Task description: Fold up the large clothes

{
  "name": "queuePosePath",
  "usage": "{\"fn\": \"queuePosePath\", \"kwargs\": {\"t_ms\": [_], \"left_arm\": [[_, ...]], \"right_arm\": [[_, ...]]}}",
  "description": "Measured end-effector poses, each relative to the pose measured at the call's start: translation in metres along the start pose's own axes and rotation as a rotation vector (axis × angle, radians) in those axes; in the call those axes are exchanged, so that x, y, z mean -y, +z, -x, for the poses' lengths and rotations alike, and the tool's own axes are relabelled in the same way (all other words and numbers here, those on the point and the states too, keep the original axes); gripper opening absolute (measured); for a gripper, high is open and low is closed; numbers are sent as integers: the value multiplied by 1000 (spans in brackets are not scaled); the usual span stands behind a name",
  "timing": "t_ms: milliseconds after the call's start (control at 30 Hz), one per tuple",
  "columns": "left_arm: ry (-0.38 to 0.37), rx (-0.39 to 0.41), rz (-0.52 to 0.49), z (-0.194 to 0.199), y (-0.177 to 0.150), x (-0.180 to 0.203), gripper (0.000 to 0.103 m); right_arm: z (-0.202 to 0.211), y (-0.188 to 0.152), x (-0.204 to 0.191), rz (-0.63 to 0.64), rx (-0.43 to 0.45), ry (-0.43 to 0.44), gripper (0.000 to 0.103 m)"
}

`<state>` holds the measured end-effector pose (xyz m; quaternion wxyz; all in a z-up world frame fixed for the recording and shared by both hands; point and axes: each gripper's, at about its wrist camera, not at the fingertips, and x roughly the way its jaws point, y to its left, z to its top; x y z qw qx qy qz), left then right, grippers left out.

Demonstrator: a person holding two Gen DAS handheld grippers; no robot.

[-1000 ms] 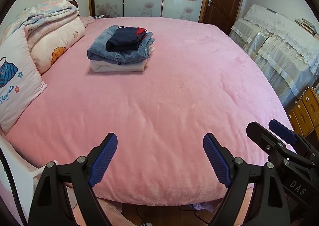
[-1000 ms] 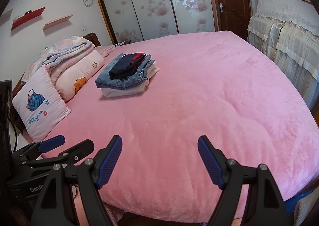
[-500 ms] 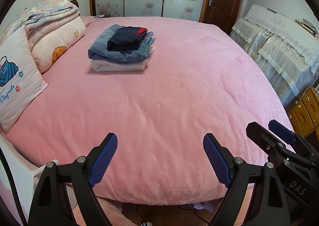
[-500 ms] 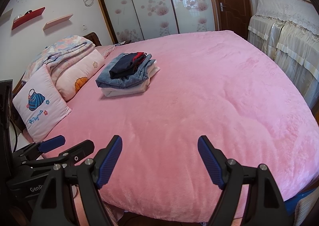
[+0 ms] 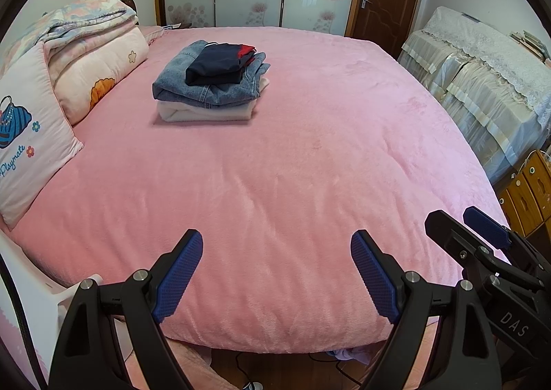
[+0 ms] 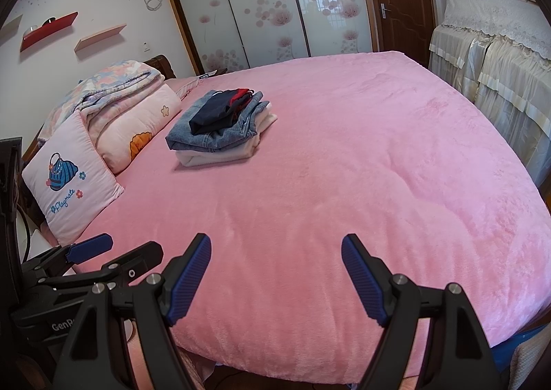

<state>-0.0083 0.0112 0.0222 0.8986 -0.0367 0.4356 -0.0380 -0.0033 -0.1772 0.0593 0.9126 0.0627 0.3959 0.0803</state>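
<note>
Clothes [image 5: 211, 80] lay folded in a neat stack on the far left part of a pink bed [image 5: 292, 166], close to the pillows: a cream garment [image 5: 203, 113] at the bottom, denim [image 5: 206, 90] across it, and a small dark navy piece with a red edge [image 5: 215, 64] on top, largest below and smallest above, an order that likely kept the pile steady on the soft cover. The left gripper [image 5: 276, 269] hovered over the near edge of the bed with its blue-padded fingers [image 5: 179, 274] spread wide and nothing between them; the right gripper [image 6: 276, 274] hung just beside it on the right, its fingers likewise apart and empty. Both pointed toward the stack but stood well apart from it, leaving a broad stretch of bare cover between. No unfolded garment showed on the bed, though a scrap of pale fabric [image 5: 347, 354] was visible on the floor under the near edge. Judging by the tidy pile set aside near the embroidered pillow [image 6: 70, 180] and rolled quilt [image 6: 113, 97], the central space appeared to be kept free as a working surface, with the folding either finished or waiting on another piece.
</note>
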Motion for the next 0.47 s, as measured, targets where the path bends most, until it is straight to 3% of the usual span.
{"fn": "queuePosePath", "kwargs": {"t_ms": [467], "left_arm": [[-4,-12,3,-3,-3,-2,86]], "right_arm": [[0,-1,-1,0,-1,-1,79]]}}
